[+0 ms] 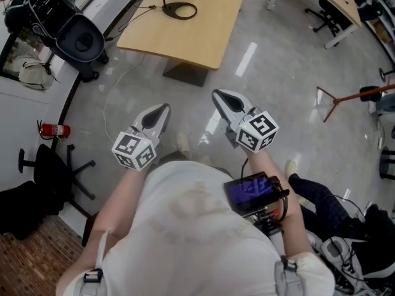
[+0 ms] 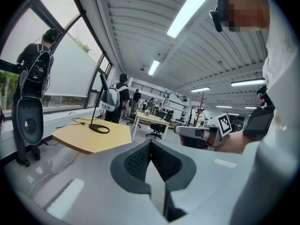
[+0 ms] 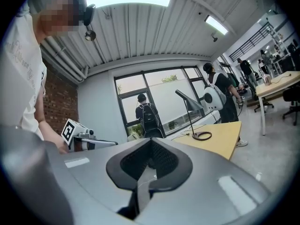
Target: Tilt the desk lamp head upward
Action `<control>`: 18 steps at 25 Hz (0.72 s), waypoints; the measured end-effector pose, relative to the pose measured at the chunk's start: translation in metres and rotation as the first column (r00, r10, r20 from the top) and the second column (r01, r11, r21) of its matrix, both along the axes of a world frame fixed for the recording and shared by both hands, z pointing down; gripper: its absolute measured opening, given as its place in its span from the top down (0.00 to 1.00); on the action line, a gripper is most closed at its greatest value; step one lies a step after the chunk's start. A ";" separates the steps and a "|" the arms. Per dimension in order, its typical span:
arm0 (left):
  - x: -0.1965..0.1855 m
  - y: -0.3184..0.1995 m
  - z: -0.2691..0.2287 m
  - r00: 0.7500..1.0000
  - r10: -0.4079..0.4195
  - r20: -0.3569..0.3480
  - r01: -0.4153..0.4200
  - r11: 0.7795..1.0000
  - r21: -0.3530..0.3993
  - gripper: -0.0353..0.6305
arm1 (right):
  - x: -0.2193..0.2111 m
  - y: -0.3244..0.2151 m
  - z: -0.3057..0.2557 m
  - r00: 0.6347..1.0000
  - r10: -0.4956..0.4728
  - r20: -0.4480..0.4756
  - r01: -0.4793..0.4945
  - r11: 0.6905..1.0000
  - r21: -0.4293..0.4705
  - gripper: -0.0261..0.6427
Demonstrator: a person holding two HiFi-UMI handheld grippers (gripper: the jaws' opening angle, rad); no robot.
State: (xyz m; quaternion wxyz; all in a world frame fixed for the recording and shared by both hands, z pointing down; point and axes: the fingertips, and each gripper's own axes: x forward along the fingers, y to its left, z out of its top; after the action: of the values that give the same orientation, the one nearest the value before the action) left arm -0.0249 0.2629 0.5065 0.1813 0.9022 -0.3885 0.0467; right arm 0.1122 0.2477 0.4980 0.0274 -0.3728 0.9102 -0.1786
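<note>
Lamp (image 1: 166, 8): stood on the tan table (image 1: 203, 42), well ahead of both grippers; thin black stem, flat ring base.
Left gripper (image 1: 164, 108): jaws together, empty.
Right gripper (image 1: 216, 94): jaws together, empty.

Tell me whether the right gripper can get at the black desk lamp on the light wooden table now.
Probably not yet: the right gripper, shut and empty, is held by the body, well short of the black desk lamp. Only open floor lies between.
</note>
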 end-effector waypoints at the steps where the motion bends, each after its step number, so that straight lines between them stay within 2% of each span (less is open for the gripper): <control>1: 0.002 -0.003 0.002 1.000 0.008 -0.004 -0.008 1.000 -0.002 0.95 | 0.000 -0.002 0.000 1.000 0.003 -0.003 -0.003 1.000 0.000 0.94; 5: 0.000 -0.027 0.000 1.000 0.023 -0.019 -0.023 1.000 0.008 0.95 | -0.001 -0.021 0.001 1.000 0.018 -0.017 -0.018 1.000 0.002 0.94; 18: -0.049 -0.127 -0.009 0.997 0.034 -0.068 -0.032 0.999 0.035 0.95 | -0.041 -0.106 0.001 0.997 0.054 -0.047 -0.054 0.999 0.001 0.94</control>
State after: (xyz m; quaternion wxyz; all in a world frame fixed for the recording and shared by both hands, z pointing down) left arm -0.0736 0.1357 0.4971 0.1784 0.9125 -0.3680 0.0122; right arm 0.0713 0.1416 0.4993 0.0108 -0.4013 0.9001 -0.1692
